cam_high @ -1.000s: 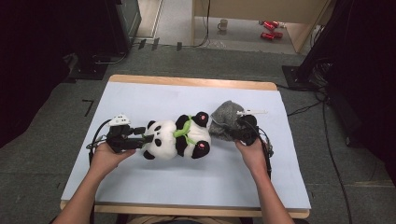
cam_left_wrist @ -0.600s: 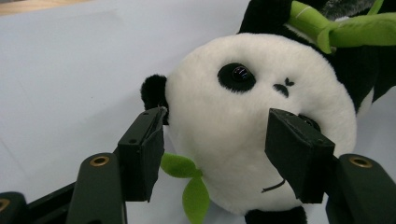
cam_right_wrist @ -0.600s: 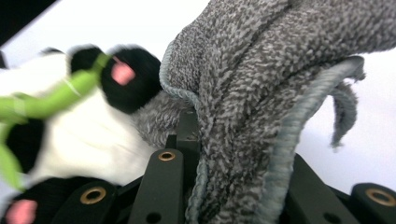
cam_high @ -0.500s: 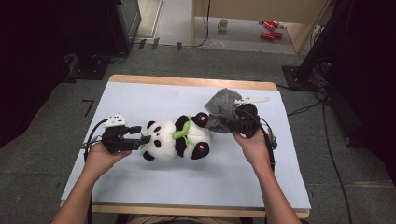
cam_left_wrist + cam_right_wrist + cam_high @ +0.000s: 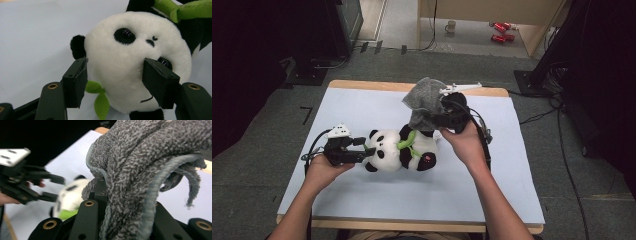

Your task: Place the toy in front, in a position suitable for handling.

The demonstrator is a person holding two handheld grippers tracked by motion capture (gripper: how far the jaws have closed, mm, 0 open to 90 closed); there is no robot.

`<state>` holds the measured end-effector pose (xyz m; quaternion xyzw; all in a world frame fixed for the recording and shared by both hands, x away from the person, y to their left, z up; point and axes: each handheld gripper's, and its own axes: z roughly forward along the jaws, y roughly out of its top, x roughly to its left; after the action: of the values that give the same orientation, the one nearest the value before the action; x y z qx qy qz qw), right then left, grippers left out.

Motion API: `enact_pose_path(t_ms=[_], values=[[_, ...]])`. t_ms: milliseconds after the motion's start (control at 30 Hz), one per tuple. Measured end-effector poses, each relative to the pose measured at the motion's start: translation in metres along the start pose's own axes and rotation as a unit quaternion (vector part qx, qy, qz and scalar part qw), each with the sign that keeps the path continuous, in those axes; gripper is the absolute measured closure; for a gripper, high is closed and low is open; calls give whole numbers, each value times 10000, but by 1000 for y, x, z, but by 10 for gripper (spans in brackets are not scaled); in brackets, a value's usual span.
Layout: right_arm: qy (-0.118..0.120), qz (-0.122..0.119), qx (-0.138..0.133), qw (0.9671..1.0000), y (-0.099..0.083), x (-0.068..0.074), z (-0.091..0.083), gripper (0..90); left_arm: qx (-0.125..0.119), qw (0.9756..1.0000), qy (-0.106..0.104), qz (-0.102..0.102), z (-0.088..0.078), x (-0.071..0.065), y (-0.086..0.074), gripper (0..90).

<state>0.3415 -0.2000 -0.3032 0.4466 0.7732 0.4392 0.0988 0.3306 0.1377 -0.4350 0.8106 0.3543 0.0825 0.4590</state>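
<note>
My right gripper (image 5: 436, 119) has the grey knitted cloth (image 5: 424, 102) pinched tight between its jaws; in the right gripper view the bunched, corded fabric (image 5: 140, 170) swallows both black jaws and spills over them, one frayed edge hanging loose at the right. From the high view I see the cloth lifted off the table, hanging above the far end of the black-and-white plush panda (image 5: 404, 150); whether it brushes the panda I cannot tell.

The panda lies on its side near the middle of the pale blue table top (image 5: 492, 195), head towards my left hand, with a green stuffed bamboo sprig (image 5: 407, 141) across its chest. In the left gripper view its white head (image 5: 130, 60) sits between the two black jaws of my left gripper (image 5: 362, 150), a small green leaf (image 5: 98, 96) poking out beneath it. Those jaws have just been opening. The left pad stands just beside the head, below a black ear, and the right pad lies against the cheek, partly covering one eye; I cannot tell whether either presses in.

Beyond the table's wooden far edge, on the floor, stand a mug (image 5: 451, 26) and some red items (image 5: 501, 31).
</note>
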Motion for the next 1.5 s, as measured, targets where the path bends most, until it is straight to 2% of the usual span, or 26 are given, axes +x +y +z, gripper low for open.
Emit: enact_pose_path(t_ms=[33,200,233,400,433,500,567,600,667,700,733,833,967,1100,1167,1267,1333,1500], values=[[162,0,77,9998,4,8,12,756,-35,10000,23,17,1,0,0,361],[380,-71,306,9988,3,24,40,756,-67,10000,10,14,2,1,-1,361],[488,-164,439,9977,1,35,56,755,-73,10000,2,3,2,1,-2,361],[699,-314,584,9953,-1,55,84,755,-69,10000,22,21,3,1,-2,356],[699,-314,584,9953,-1,55,84,755,-69,10000,22,21,3,1,-2,353],[866,-309,662,9936,-1,65,98,754,-74,10000,41,40,3,1,-2,348],[893,-334,705,9930,-2,69,103,754,-75,10000,46,41,3,1,-2,346],[913,-414,890,9910,-5,75,115,752,-75,9999,54,51,3,1,-2,343],[851,-538,1075,9891,-9,78,125,749,-62,9999,67,64,3,1,-2,342],[851,-538,1075,9891,-9,78,125,749,-62,9999,67,64,3,1,-2,341],[796,-587,1212,9877,-15,79,133,747,-52,9999,78,69,4,1,-3,341],[834,-538,1210,9877,-17,75,134,749,-33,9999,71,72,4,1,-4,333],[733,-568,1266,9876,-18,68,129,750,-41,9999,55,76,5,1,-4,324],[698,-497,1277,9881,-20,60,123,744,-26,9999,62,74,4,3,-4,303],[662,-470,1248,9889,-21,55,119,744,-9,10000,61,66,4,4,-5,295],[442,-499,1308,9892,-24,46,110,747,-23,10000,51,75,4,4,-6,284],[437,-480,1324,9891,-25,43,108,747,-21,10000,41,87,5,4,-6,281],[412,-301,1358,9894,-38,25,93,745,-40,9998,64,161,5,3,-6,256]])
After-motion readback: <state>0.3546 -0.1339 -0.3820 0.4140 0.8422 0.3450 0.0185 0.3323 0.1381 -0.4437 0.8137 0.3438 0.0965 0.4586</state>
